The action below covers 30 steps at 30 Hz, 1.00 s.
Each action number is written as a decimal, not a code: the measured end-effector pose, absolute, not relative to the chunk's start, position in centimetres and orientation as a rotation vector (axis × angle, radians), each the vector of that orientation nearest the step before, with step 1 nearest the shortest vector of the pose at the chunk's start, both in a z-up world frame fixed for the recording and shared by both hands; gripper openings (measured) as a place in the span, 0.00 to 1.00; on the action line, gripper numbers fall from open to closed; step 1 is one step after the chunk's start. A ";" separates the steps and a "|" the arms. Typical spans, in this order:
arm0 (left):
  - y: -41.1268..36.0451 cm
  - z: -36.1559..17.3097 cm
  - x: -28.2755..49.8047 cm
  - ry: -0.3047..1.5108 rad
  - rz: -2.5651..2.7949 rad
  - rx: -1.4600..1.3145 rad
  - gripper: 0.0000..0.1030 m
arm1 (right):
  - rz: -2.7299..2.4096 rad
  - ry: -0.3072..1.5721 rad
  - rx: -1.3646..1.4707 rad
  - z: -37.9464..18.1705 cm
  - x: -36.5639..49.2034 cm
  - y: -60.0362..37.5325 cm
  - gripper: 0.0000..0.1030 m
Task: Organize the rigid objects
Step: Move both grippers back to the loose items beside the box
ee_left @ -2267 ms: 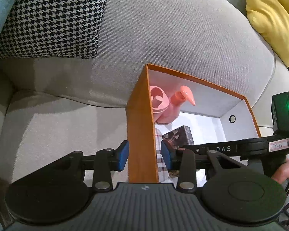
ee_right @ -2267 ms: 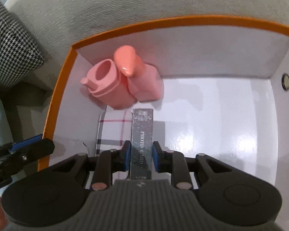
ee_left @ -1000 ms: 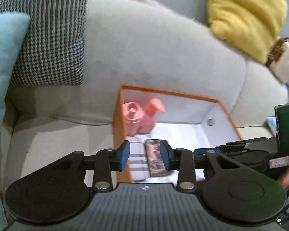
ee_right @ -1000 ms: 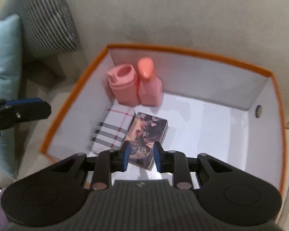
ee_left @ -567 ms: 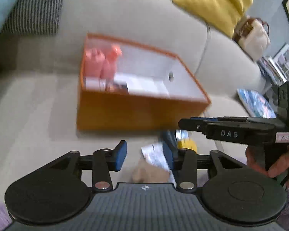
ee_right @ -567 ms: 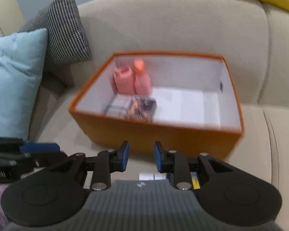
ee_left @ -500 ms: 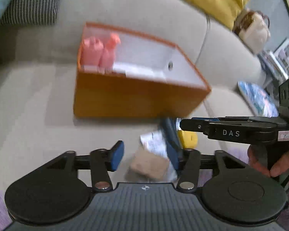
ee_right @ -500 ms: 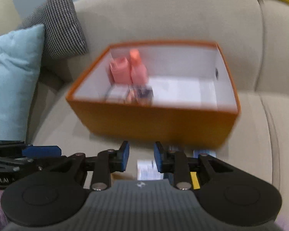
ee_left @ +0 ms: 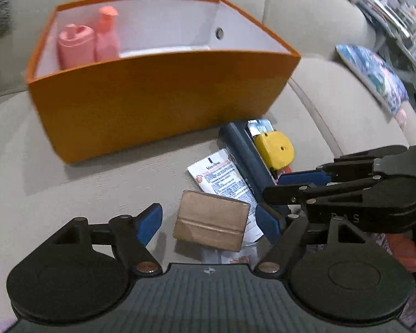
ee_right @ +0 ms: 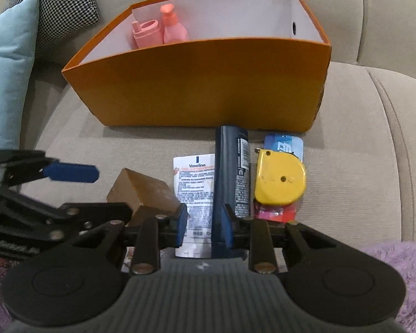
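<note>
An orange box stands on the sofa seat with two pink bottles in its far left corner. In front of it lie a brown cardboard box, a white Vaseline pouch, a dark blue bottle and a yellow tape measure. My left gripper is open around the brown box. My right gripper is open above the pouch and the bottle's near end.
A light blue pillow and a houndstooth cushion lie at the left. A blue packet and a red item lie by the tape measure. A purple fuzzy blanket covers the near right.
Both grippers pulled back out of the box and came down over the loose items in front of it. The right gripper let go of the dark card box inside. The left jaws opened wider.
</note>
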<state>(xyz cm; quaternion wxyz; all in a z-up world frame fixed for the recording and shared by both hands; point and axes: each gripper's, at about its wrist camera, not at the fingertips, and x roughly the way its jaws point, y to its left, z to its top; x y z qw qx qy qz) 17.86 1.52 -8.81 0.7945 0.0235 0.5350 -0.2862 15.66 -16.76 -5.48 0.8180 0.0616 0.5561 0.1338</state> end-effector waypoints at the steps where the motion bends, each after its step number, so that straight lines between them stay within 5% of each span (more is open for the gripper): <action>1: 1.3 -9.0 18.1 1.161 -0.622 0.057 0.87 | 0.282 1.187 0.128 -5.8 15.7 -16.7 0.28; 3: 0.9 -9.5 18.5 1.178 -0.631 0.074 0.87 | 0.278 1.193 0.128 -6.0 15.8 -16.8 0.28; 7: 0.6 -9.8 19.0 1.192 -0.646 0.065 0.69 | 0.279 1.199 0.128 -6.4 15.7 -16.9 0.28; 17: 5.0 -8.5 17.0 1.120 -0.468 0.010 0.69 | 0.345 1.221 0.121 -6.0 14.8 -15.4 0.29; 24: 6.0 -9.8 14.8 1.219 -0.403 0.009 0.68 | 0.375 1.316 0.144 -6.8 13.5 -12.9 0.49; 30: 6.1 -11.5 14.0 1.308 -0.378 0.051 0.71 | 0.352 1.379 0.181 -7.7 13.6 -11.6 0.52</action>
